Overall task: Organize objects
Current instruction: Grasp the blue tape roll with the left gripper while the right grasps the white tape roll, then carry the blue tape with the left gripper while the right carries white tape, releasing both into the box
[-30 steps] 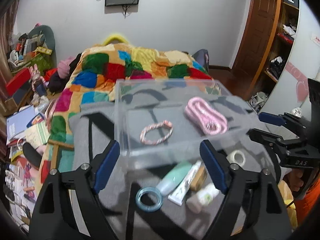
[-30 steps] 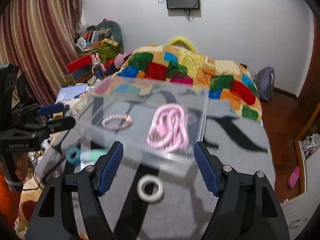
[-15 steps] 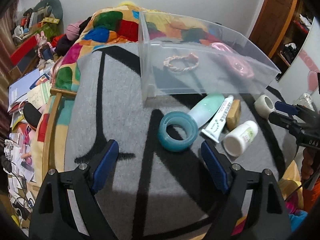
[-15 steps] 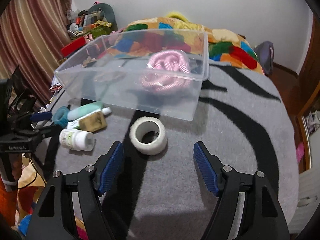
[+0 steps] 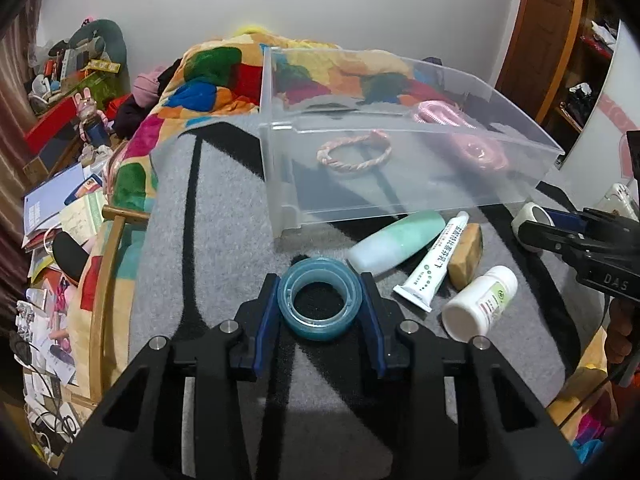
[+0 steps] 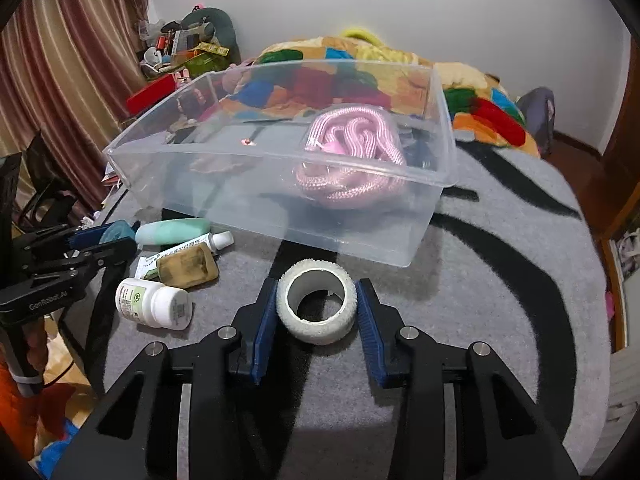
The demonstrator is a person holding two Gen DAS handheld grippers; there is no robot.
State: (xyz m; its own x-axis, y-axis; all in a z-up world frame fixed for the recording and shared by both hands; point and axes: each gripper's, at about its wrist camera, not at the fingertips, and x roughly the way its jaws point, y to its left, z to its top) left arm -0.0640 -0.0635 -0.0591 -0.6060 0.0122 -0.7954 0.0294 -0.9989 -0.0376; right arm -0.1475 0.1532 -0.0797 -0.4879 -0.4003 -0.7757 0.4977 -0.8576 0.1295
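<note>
Here the left tongs, marked "GenRobot.AI", pinched the blue tape roll on the grey blanket; the right tongs, marked "DAS", gripped the white tape roll, clear bin just ahead.

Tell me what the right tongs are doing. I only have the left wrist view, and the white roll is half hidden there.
Observer: The right tongs straddle the white tape roll, with a pad against each side.
Operator: Report whether it's lifted.
Observer: No. It rests on the grey blanket.
Operator: Check its clearance from the bin.
Observer: It sits just short of the clear bin, not touching the wall.
</note>
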